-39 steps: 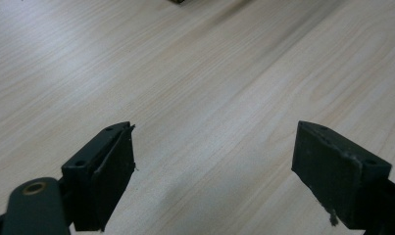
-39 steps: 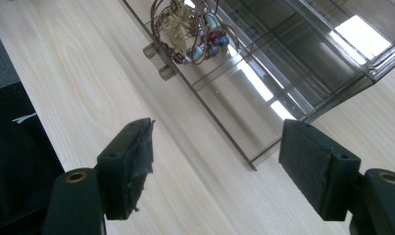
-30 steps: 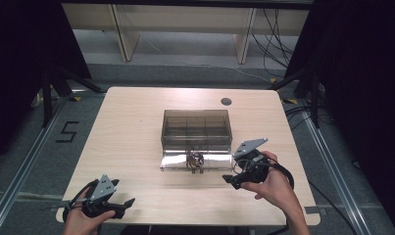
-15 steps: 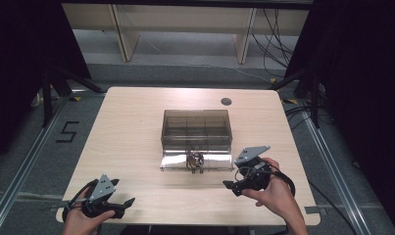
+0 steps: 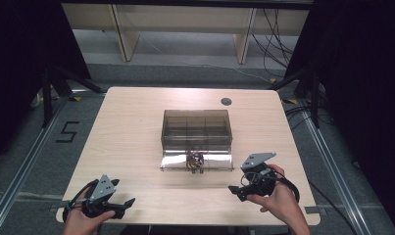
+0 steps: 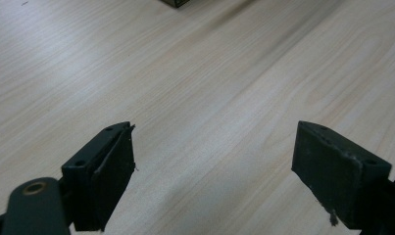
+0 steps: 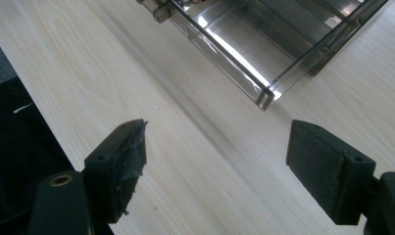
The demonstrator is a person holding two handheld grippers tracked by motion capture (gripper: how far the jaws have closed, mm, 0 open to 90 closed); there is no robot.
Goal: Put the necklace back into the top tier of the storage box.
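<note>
High view: smoky clear organizer box [image 5: 196, 128] sat mid-table [image 5: 131, 127]; drawer [image 5: 219, 160] pulled out toward the near edge, small dark item [image 5: 196, 159] lying in it; likely left open for access.
Left gripper [image 5: 117, 204]: parked at near-left corner, well apart from box; jaws wide apart, nothing between.
Right gripper [image 5: 240, 188]: near drawer's front right corner, not touching; jaws wide apart, empty; seemingly kept close for a reach.

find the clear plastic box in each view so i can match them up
High view: the clear plastic box sits mid-table, its open lid lying flat toward the person.
Left gripper view: just a dark corner at the top edge, probably the box.
Right gripper view: upper right, its lid's corner nearest the gripper.
Shared landmark: the pale wooden table.
</note>
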